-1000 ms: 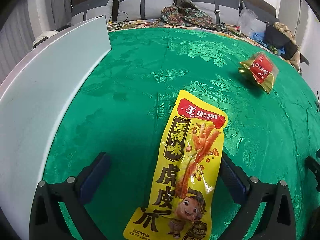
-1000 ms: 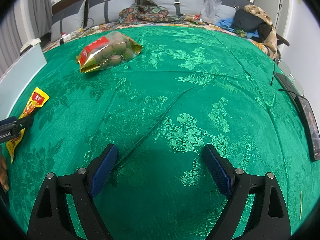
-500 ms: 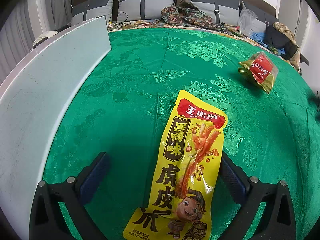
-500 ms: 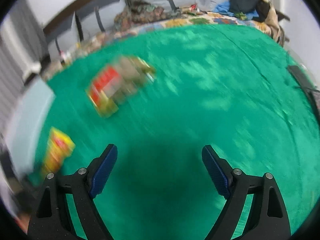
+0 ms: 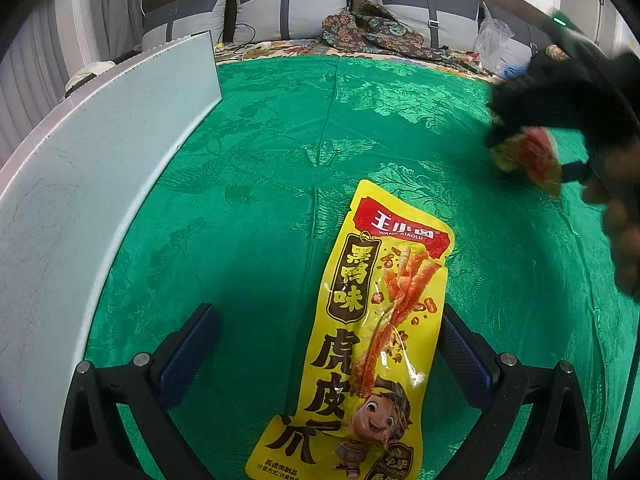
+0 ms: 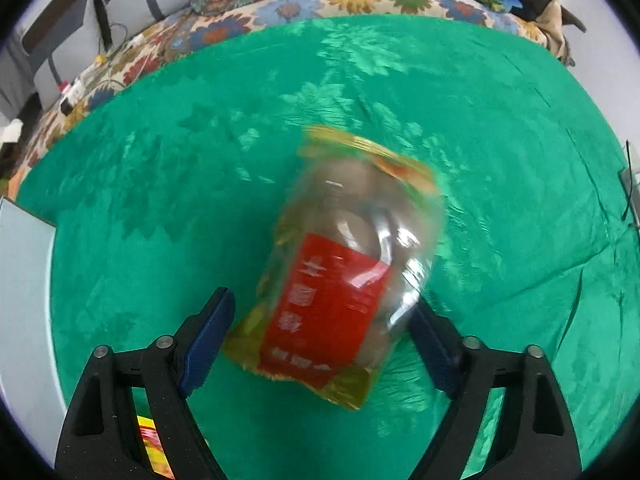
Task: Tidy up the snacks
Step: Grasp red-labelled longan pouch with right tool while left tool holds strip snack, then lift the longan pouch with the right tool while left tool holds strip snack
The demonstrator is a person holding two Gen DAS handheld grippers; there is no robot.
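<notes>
One long yellow printed snack packet (image 5: 372,344), one clear bag with a red label (image 6: 344,268), one pale blue flat board (image 5: 100,184), two grippers.

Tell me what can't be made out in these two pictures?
- Left wrist view: the yellow snack packet runs off the bottom edge, so its lowest print is cut off.
- Left wrist view: the right tool is a dark blur covering part of the clear bag of brown round snacks.
- Right wrist view: motion blur smears that bag's red label; its writing is unreadable.
- Right wrist view: whether the closing fingers touch the bag is unclear.
</notes>
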